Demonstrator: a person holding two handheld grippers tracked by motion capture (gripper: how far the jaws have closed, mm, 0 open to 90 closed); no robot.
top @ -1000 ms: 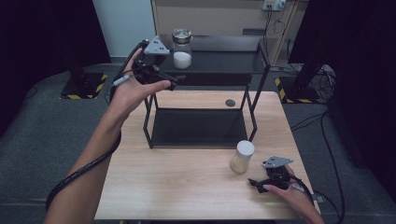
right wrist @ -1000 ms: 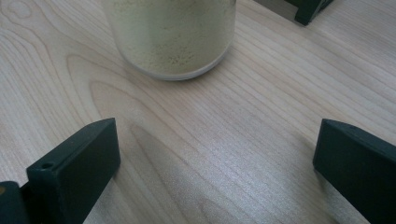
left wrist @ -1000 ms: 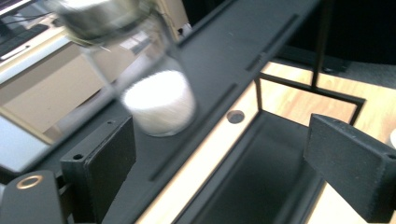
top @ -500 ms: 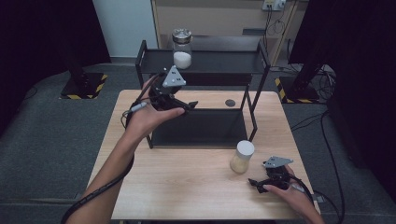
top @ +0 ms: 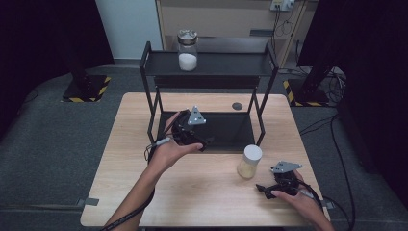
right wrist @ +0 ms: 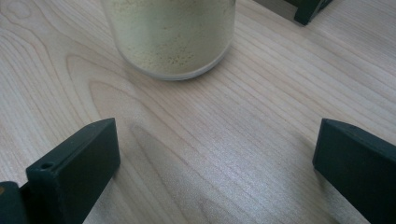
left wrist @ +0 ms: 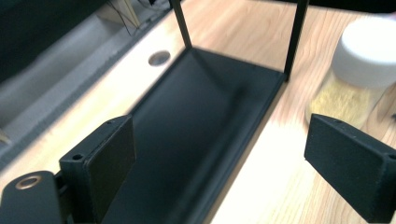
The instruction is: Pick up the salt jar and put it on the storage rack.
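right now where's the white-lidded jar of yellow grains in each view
High view: the white-lidded jar stands right of centre, on the table.
Left gripper view: at the upper right edge.
Right gripper view: its base at top centre.
Shared landmark: the black rack, with its post and foot.

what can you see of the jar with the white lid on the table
The jar is a small clear one, glass or plastic by its look, with a plain white lid screwed on. It holds a pale yellowish grainy powder that fills most of it. It stands upright on the light wooden table, just in front of the black rack's front right leg and apart from it. Nothing touches it except the tabletop; both grippers are clear of it.
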